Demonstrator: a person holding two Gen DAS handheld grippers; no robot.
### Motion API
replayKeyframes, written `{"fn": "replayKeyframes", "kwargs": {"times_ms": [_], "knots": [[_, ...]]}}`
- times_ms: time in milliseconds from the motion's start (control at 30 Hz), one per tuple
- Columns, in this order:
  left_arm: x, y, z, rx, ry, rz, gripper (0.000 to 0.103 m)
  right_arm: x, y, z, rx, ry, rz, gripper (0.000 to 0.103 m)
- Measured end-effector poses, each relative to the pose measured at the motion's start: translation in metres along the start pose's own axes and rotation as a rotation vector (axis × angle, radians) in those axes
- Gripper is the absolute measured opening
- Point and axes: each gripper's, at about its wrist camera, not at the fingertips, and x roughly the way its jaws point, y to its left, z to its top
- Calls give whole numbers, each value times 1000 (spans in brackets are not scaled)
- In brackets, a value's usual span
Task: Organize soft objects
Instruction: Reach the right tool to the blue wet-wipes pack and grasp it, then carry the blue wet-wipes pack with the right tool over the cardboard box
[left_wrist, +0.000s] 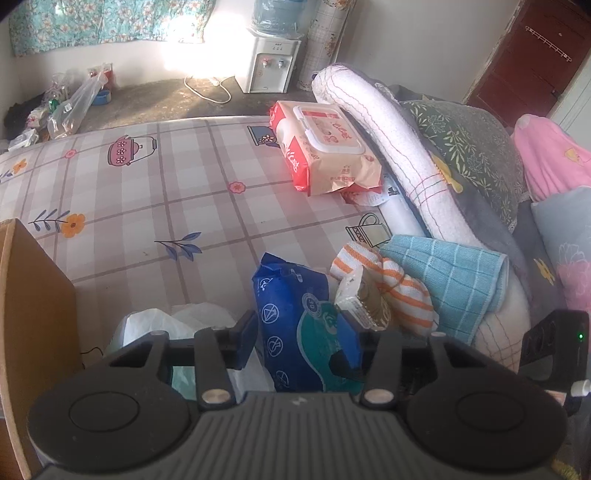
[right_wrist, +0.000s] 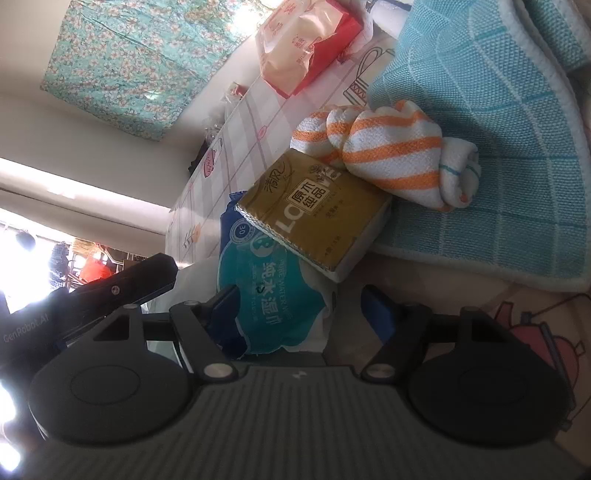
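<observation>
A blue wet-wipe pack (left_wrist: 291, 302) (right_wrist: 269, 288) stands on edge on the checked sheet (left_wrist: 147, 184). My left gripper (left_wrist: 299, 347) has a pad against each of its sides. A gold tissue pack (left_wrist: 364, 299) (right_wrist: 317, 214) leans on the pack's top. Behind it lie a rolled orange-striped towel (left_wrist: 402, 291) (right_wrist: 391, 155) and a folded light-blue checked towel (left_wrist: 450, 273) (right_wrist: 480, 147). My right gripper (right_wrist: 301, 310) points at the same pack from the other side. Its left pad is at the pack and its right pad stands clear, so it is open.
A red-and-peach wipes pack (left_wrist: 321, 147) (right_wrist: 295, 44) lies farther back. A rolled white quilt (left_wrist: 388, 140) and pillows (left_wrist: 469, 147) bound the right side. A white plastic bag (left_wrist: 166, 325) sits left of my left gripper, beside a cardboard box (left_wrist: 33, 295). A water dispenser (left_wrist: 269, 62) stands on the floor.
</observation>
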Motion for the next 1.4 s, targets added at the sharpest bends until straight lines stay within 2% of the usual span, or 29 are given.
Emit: {"fn": "replayKeyframes", "kwargs": {"times_ms": [400, 533, 600, 700, 900, 1133, 1400], "knots": [[50, 17, 16, -127, 149, -22, 51, 26, 4, 11, 13, -4, 59, 69], [54, 14, 14, -141, 154, -19, 53, 25, 4, 11, -1, -7, 61, 66], [52, 11, 14, -136, 149, -11, 52, 23, 4, 8, -11, -9, 52, 59], [46, 10, 13, -136, 147, -15, 49, 21, 5, 5, -9, -10, 57, 55], [18, 12, 13, -166, 108, -58, 49, 4, 9, 4, 15, -19, 97, 53], [-28, 4, 9, -152, 14, -100, 49, -20, 27, 4, 20, -65, 160, 52], [-83, -1, -10, -116, -80, -145, 49, -49, 50, -15, -1, -110, 214, 52]]}}
